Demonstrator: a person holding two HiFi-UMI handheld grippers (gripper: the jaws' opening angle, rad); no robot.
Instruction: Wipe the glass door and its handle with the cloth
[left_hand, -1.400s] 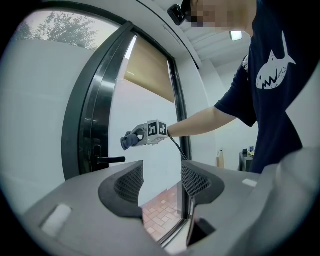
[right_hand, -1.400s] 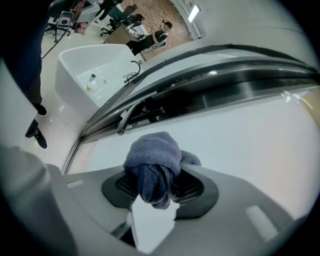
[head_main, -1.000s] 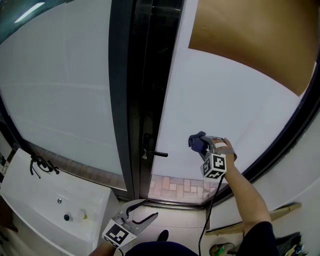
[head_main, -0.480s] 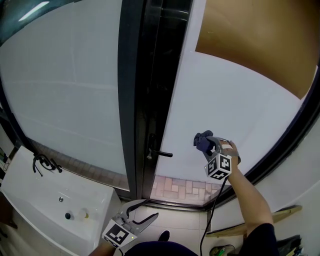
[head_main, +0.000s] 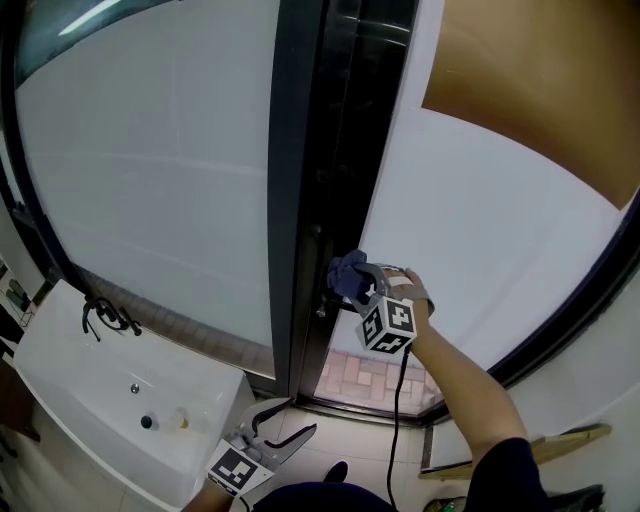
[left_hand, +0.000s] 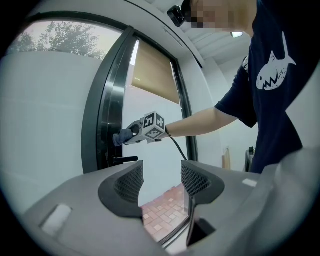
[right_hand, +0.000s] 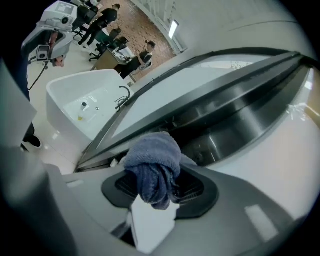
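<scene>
Grips cloth in right gripper, jaws clenched on it: blue terry, wadded into a lumpy bundle, long axis along the jaws, pointing out at dark glossy door edge. Sits just above black lever handle, horizontal; contact unclear. Borders milky white glass door. Hangs low, left gripper, jaws apart, nothing between ribbed pads. Shows white glossy sink far left.

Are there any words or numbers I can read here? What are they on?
None can be read.
The cube on the right tool and the cube on the left tool carry only black-and-white square patterns, no letters.
The shirt has a white fish picture, no words.
</scene>
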